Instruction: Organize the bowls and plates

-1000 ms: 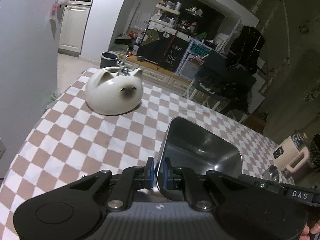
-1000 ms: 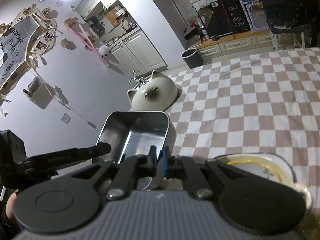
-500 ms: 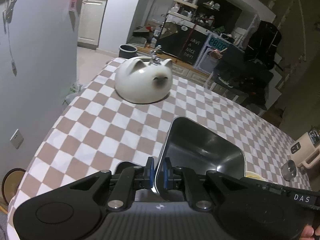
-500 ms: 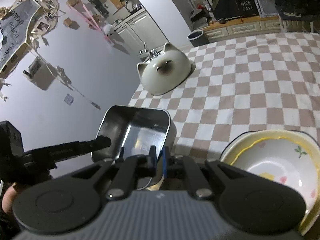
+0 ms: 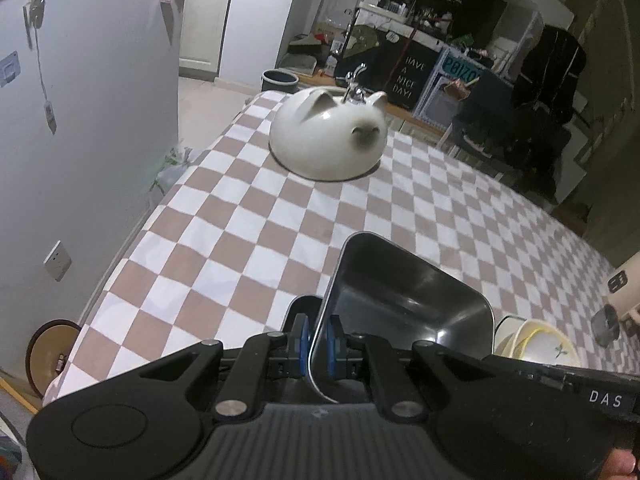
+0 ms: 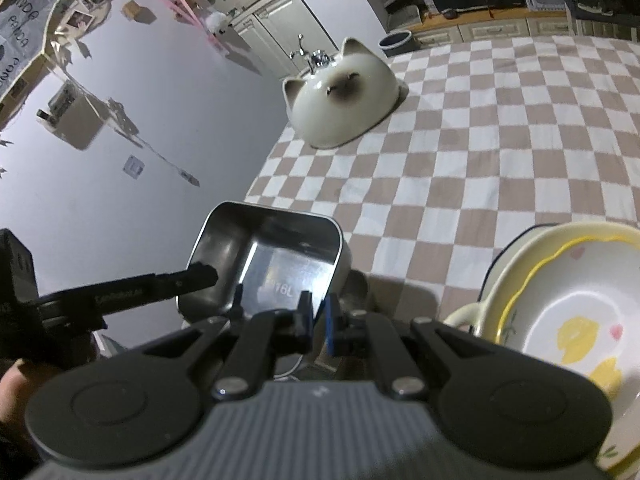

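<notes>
While the steel tray (image 5: 408, 304) is being pinched at opposite rim walls by the left gripper (image 5: 316, 340) and right gripper (image 6: 318, 320), it is being held above the checked tablecloth (image 5: 248, 216) (beside the yellow bowl (image 6: 568, 320)). Judged rigid, light, slippery; thin rims are being favoured.

Pinching the near wall of a steel tray (image 5: 404, 300) between the blue pads of the left gripper (image 5: 316, 344), above the near edge of the checkered tablecloth (image 5: 256, 236). Sitting near the far edge: an upturned cat-faced bowl (image 5: 328, 136). Peeking out at the right: a yellow-rimmed bowl (image 5: 540, 344).
</notes>
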Action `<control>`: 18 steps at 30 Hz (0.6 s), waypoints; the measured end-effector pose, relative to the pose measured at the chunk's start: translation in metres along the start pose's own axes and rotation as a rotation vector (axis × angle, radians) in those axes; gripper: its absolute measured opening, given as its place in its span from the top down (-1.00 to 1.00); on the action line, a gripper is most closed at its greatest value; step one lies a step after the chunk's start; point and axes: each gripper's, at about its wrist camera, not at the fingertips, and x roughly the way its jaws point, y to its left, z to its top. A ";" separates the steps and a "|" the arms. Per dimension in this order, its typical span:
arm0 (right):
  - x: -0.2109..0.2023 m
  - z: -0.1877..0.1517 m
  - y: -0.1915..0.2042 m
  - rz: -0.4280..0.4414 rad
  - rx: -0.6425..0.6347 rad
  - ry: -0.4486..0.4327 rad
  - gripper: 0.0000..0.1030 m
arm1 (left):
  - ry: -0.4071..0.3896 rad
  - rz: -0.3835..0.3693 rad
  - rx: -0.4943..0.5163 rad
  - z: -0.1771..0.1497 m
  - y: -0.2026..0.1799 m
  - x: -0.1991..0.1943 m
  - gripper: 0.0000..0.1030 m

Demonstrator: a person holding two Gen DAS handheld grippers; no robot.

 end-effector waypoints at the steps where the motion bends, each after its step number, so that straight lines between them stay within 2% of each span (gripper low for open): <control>1: 0.001 -0.001 0.000 -0.006 -0.001 0.005 0.85 | 0.007 0.003 0.005 -0.001 0.000 0.002 0.82; 18: 0.006 -0.006 0.011 -0.022 -0.034 0.029 0.83 | 0.111 0.092 0.099 -0.010 0.001 0.033 0.81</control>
